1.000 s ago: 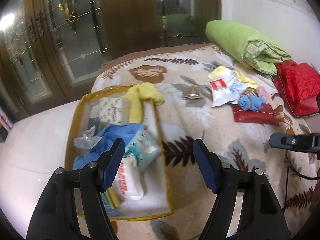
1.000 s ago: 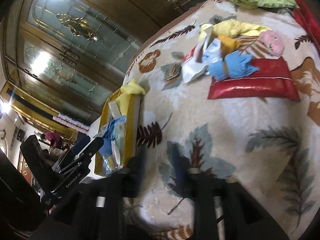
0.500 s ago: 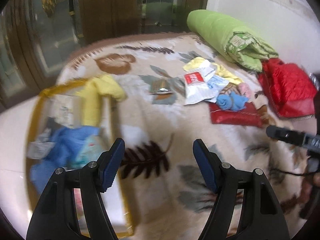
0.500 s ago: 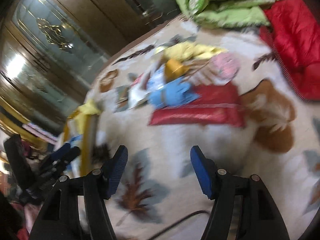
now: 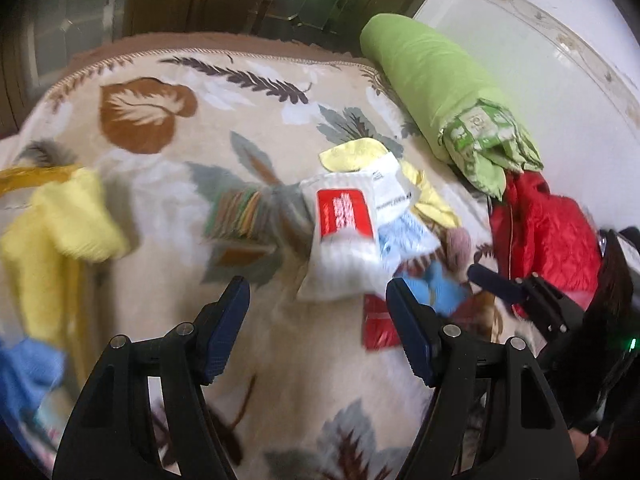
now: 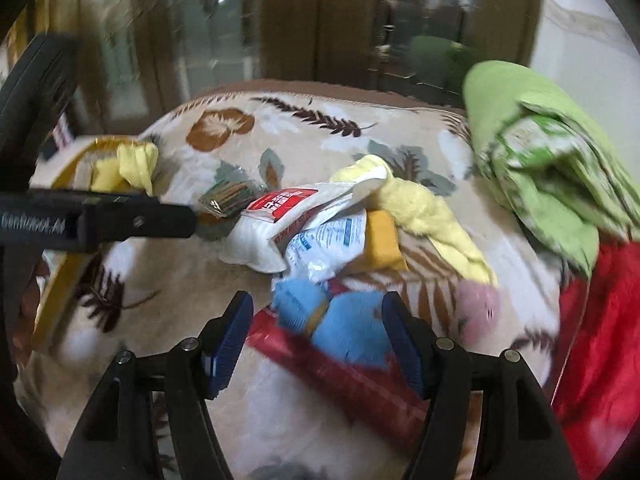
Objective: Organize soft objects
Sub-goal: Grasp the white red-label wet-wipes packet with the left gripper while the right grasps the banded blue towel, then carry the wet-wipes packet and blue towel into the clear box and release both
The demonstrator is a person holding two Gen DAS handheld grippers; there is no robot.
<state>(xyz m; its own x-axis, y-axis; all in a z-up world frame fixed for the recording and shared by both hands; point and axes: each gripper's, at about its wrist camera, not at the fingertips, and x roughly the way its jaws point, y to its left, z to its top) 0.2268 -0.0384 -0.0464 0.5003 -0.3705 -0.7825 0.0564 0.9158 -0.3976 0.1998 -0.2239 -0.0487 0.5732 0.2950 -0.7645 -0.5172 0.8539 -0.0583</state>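
Both grippers over the leaf-print blanket [image 5: 168,272], jaws spread wide, nothing held. Right gripper [image 6: 318,338] is low over the clutter pile, and the blue soft toy [image 6: 344,320] shows in the gap between its blue-padded fingers [image 6: 230,338]; can't tell if the pads touch it, frame is blurred. Toy lies on the flat red pouch [image 6: 360,380]. Just behind it: white pack with red label [image 6: 276,220], light blue printed pack [image 6: 324,248], orange item [image 6: 382,244], yellow cloth [image 6: 424,216], small pink round thing [image 6: 478,308] to the right. Left gripper [image 5: 318,330] hovers above the blanket short of the same pile, white pack just ahead of its fingertips. Yellow-edged bag [image 6: 60,272] sits at the left edge of the bed with a yellow towel [image 5: 56,224] draped over its rim and blue fabric [image 5: 24,376] inside. Rolled green quilt [image 5: 444,92] and red quilted jacket [image 5: 548,232] lie on the far right
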